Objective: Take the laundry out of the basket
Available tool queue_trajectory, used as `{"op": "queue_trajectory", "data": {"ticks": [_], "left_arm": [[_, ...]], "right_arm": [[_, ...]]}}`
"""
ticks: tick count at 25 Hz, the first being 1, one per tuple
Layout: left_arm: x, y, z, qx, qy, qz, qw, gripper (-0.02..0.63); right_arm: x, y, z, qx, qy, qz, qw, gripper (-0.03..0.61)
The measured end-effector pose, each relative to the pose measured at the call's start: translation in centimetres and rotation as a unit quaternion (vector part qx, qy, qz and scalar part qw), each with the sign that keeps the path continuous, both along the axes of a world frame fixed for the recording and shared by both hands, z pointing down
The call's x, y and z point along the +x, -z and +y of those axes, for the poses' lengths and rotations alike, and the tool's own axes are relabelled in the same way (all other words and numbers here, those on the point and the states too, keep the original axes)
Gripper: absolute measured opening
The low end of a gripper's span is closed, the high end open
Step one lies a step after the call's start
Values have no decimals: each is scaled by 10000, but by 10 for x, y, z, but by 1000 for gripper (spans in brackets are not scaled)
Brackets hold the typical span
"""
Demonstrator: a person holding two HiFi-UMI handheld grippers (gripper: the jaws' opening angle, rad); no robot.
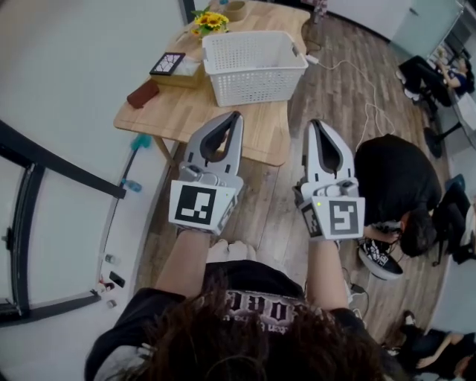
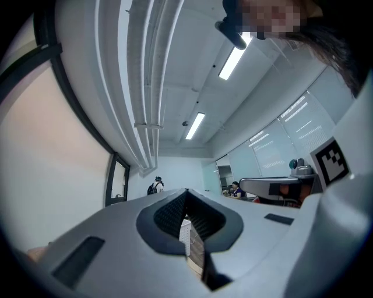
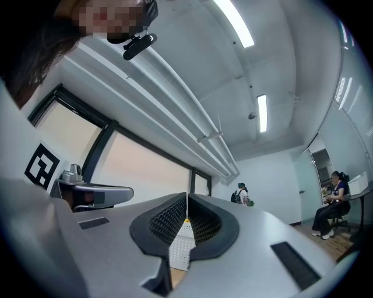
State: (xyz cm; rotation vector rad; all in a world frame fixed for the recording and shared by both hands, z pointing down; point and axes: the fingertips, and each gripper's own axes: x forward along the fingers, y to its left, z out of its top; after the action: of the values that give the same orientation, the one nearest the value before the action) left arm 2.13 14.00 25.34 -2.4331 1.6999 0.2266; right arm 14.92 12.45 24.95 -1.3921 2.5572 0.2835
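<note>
A white mesh laundry basket (image 1: 253,67) stands on a wooden table (image 1: 186,111) ahead of me. From the head view I see no laundry in the part of its inside that shows. My left gripper (image 1: 236,115) is shut and empty, its tips over the table's near edge, just short of the basket. My right gripper (image 1: 315,123) is also shut and empty, beside the table's right corner. In the left gripper view the left gripper (image 2: 186,191) points slightly upward, with the basket (image 2: 184,233) glimpsed below the tips. The right gripper (image 3: 186,195) likewise shows the basket (image 3: 180,250) beneath it.
On the table behind the basket are sunflowers (image 1: 210,21), a flat box with a black-and-white top (image 1: 169,65) and a brown block (image 1: 143,94). A person in black (image 1: 394,186) crouches on the floor to the right. A white cable (image 1: 349,82) runs across the wooden floor.
</note>
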Motion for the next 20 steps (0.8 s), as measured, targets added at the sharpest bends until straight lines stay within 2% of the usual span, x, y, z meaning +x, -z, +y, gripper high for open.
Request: {"op": "queue_trajectory", "data": {"ticks": [9, 20], "left_arm": [[-12, -10, -2, -103, 107, -42, 9999, 0], [-34, -16, -64, -154, -10, -93, 9998, 0]], "right_arm": [[-8, -11, -6, -59, 195, -25, 9998, 28], [-28, -18, -65, -170, -15, 82, 9998, 28]]}}
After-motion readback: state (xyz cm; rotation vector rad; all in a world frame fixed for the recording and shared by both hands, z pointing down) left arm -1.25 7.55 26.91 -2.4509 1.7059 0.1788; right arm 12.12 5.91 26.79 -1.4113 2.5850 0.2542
